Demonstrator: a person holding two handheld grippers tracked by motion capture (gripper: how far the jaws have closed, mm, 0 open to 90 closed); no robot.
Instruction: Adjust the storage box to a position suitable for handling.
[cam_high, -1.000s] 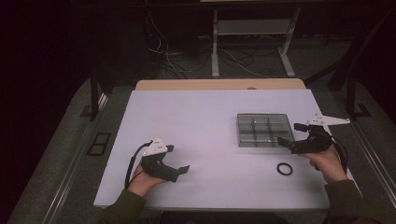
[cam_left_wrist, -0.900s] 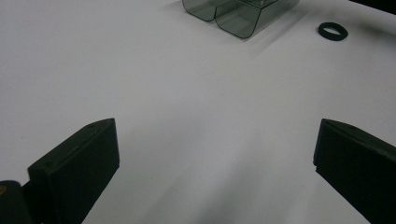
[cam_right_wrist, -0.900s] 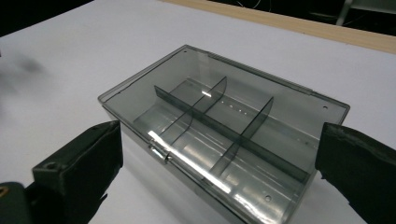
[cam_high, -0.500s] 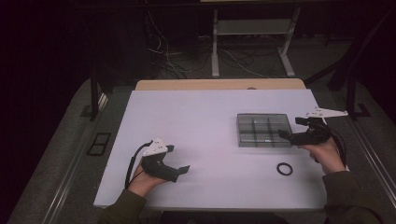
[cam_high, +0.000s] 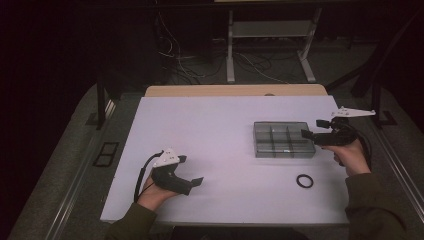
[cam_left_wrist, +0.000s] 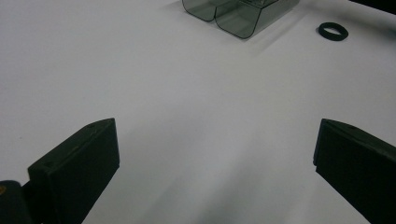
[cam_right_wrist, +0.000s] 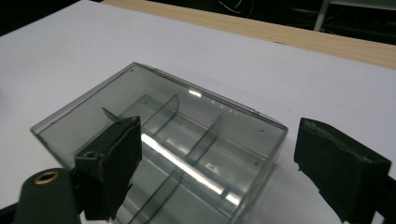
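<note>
Right gripper (cam_high: 311, 134) fingers spread, at box (cam_high: 283, 139) edge.

Dim, soft-focus pictures; dark surroundings

Compartment box (cam_high: 284, 139) on the table (cam_high: 215, 125), right of centre, nearer the right edge. Ring (cam_high: 304, 180) lies in front of the box, toward the front-right corner, apart from it. Left gripper (cam_high: 192, 184) near the front-left corner; right gripper (cam_high: 306, 134) at the box's right side.
</note>
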